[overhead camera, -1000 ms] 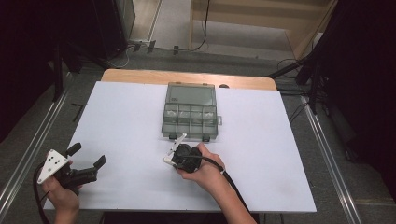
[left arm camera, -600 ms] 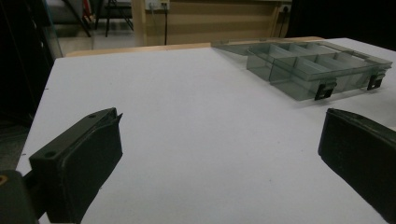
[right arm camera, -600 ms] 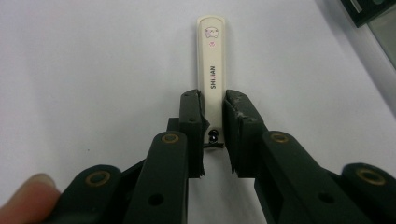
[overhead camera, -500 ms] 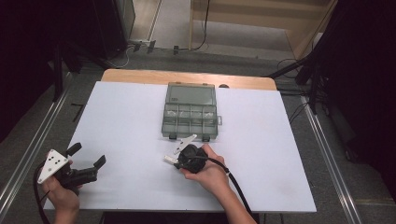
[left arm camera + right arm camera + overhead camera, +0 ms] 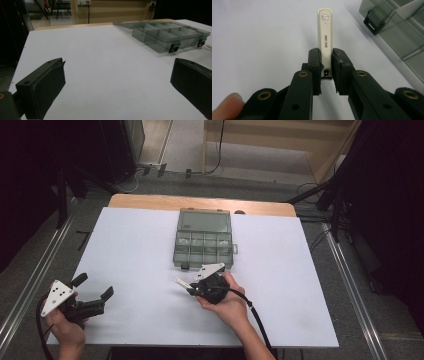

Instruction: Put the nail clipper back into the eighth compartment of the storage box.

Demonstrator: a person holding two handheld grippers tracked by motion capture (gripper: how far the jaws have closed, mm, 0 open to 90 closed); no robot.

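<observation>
A clear grey compartment box (image 5: 205,240) lies with its lid swung back at the middle of the white table (image 5: 135,245). Just in front of it, my right gripper (image 5: 194,289) is shut on a slim white nail clipper (image 5: 182,283), which sticks out to the left. In the right gripper view the jaws of the right gripper (image 5: 326,57) pinch the clipper (image 5: 325,32) near its base, and the box (image 5: 402,32) is at the upper right. My left gripper (image 5: 94,286) stands open near the front left edge. In the left gripper view nothing lies between the wide jaws of that gripper (image 5: 117,67), and the box (image 5: 165,35) is far off.
The table's wooden back edge (image 5: 200,202) shows behind the white sheet. Metal rails (image 5: 30,285) run along both sides, and dark stands and cables crowd the floor beyond. A fingertip (image 5: 229,100) shows beside the right gripper's body.
My right hand has shifted a little to the right along the front of the box, with the clipper still in the jaws. The left hand has stayed put.
</observation>
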